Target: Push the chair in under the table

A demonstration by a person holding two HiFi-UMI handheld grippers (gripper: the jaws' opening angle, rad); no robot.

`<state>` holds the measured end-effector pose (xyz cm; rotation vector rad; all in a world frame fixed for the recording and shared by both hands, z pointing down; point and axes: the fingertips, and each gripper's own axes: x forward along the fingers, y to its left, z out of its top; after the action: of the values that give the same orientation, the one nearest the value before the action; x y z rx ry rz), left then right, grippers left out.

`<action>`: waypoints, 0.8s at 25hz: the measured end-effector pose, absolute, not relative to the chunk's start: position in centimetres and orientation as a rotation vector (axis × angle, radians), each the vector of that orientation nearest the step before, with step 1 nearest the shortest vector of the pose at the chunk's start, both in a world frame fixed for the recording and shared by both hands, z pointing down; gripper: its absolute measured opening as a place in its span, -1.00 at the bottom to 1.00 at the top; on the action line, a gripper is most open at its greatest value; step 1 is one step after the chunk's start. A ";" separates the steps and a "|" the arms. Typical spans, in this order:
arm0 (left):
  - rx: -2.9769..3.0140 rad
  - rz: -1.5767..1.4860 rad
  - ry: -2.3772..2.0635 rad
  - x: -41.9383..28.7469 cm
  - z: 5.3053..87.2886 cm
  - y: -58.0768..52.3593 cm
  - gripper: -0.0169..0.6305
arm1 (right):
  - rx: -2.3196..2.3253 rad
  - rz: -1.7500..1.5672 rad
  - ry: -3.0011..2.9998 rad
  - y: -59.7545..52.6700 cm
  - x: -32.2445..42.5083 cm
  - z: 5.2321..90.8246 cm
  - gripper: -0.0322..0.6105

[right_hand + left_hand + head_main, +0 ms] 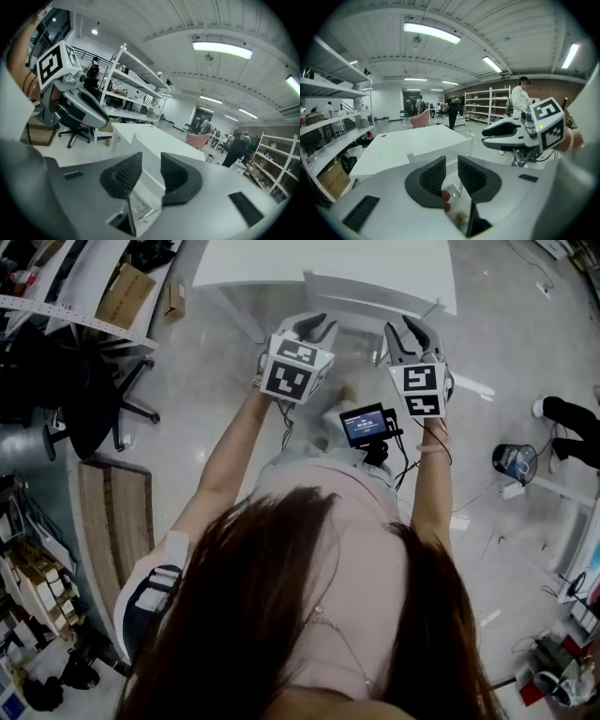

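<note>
Two grippers, both released, jaws apart with nothing between them: left gripper [317, 329] at 9 o'clock of right gripper [405, 332]. Chair [375, 294] sits at 12 o'clock of both, clear of them, its back against the edge of the table [244, 263]. Both grippers point toward it.

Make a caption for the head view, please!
Seen from above, a person holds the left gripper and right gripper, both open and empty, toward a white chair at the white table.
</note>
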<state>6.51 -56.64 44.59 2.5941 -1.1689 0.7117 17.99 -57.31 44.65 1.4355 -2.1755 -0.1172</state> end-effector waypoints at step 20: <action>2.562 0.504 -1.319 8.5 40.8 -53.1 -0.92 | 1.570 -0.111 -2.260 -51.8 21.0 40.9 -0.76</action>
<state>8.47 -53.14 40.80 2.5616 -1.3191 0.5040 20.96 -51.84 40.93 1.5697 -2.2604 -0.1113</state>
